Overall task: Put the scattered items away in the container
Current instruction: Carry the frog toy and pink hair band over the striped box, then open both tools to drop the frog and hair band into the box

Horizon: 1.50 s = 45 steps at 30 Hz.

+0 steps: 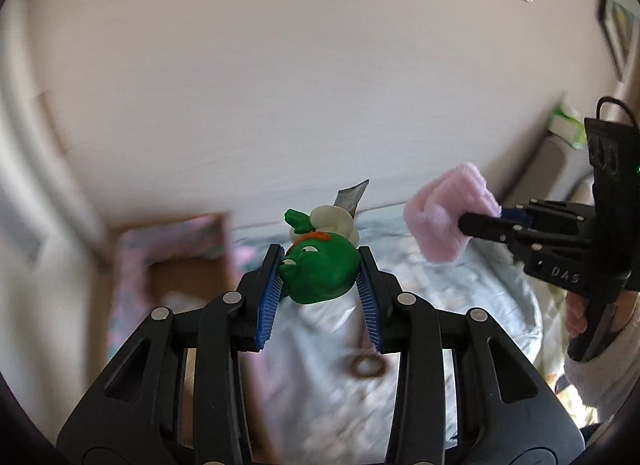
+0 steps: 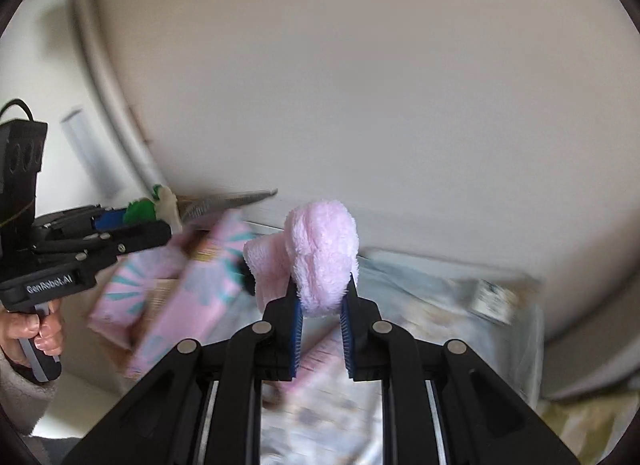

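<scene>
My left gripper [image 1: 320, 261] is shut on a green toy head with a white hat [image 1: 318, 271] and holds it in the air above the bed. My right gripper [image 2: 320, 285] is shut on a fluffy pink cloth [image 2: 320, 257], also lifted; the cloth shows at the right in the left wrist view [image 1: 444, 217]. The open cardboard box with a pink patterned outside [image 1: 176, 249] stands at the left of the bed, blurred; it also shows in the right wrist view [image 2: 180, 289], below and left of the pink cloth. The left gripper with the toy [image 2: 140, 213] hangs above the box.
A brown hair tie [image 1: 366, 367] lies on the pale blue bedding [image 1: 460, 297]. A small white label or packet [image 2: 492, 301] lies on the bedding at the right. A plain wall rises behind the bed.
</scene>
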Each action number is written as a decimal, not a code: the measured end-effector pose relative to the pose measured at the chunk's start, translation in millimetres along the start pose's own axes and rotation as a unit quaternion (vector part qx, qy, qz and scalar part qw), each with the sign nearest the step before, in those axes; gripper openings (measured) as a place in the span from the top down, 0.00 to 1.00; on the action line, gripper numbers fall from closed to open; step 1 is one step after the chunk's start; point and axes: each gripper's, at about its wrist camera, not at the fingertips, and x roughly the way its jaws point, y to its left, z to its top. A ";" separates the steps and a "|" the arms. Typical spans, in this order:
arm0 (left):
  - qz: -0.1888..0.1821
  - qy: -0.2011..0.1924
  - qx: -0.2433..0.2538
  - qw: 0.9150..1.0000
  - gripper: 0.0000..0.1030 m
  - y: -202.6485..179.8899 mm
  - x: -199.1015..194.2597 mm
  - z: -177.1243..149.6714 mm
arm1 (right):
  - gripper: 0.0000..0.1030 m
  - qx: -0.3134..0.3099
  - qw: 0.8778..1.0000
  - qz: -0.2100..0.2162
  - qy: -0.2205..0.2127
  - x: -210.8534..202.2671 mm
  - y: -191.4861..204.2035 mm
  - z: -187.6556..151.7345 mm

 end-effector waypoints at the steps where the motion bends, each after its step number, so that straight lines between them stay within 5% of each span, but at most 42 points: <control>1: 0.013 0.002 -0.009 1.000 0.68 8.0 -6.3 -5.4 | 0.85 -0.011 1.000 0.018 0.002 4.7 13.4 3.1; 11: 0.108 0.035 -0.125 0.986 0.68 74.5 -34.0 -88.8 | 0.85 -0.130 0.981 0.129 0.070 67.5 135.7 -6.4; 23: 0.116 0.038 -0.201 0.972 0.68 111.4 -33.9 -132.7 | 0.85 -0.191 0.958 0.153 0.149 122.5 184.1 -27.4; 25: 0.124 0.028 -0.213 0.969 0.55 117.8 -35.4 -136.6 | 0.83 -0.198 0.960 0.135 0.147 126.5 188.0 -29.1; 26: 0.122 0.026 -0.223 0.967 0.26 122.1 -35.8 -138.4 | 0.79 -0.200 0.960 0.125 0.148 129.1 189.0 -29.2; 27: 0.119 0.024 -0.234 0.965 0.10 125.8 -35.8 -139.6 | 0.73 -0.200 0.961 0.114 0.153 132.4 189.3 -29.2; 31: 0.101 0.002 -0.248 0.963 0.09 132.5 -47.7 -139.5 | 0.59 -0.170 0.967 0.101 0.159 131.3 178.2 -27.8; 36: 0.104 0.006 -0.223 0.969 0.09 131.8 -50.1 -128.7 | 0.51 -0.103 0.983 0.112 0.099 98.9 142.3 -10.6; 45: 0.066 0.008 -0.141 0.988 0.09 96.4 -33.1 -92.7 | 0.40 -0.011 0.999 0.027 0.028 37.4 49.0 2.4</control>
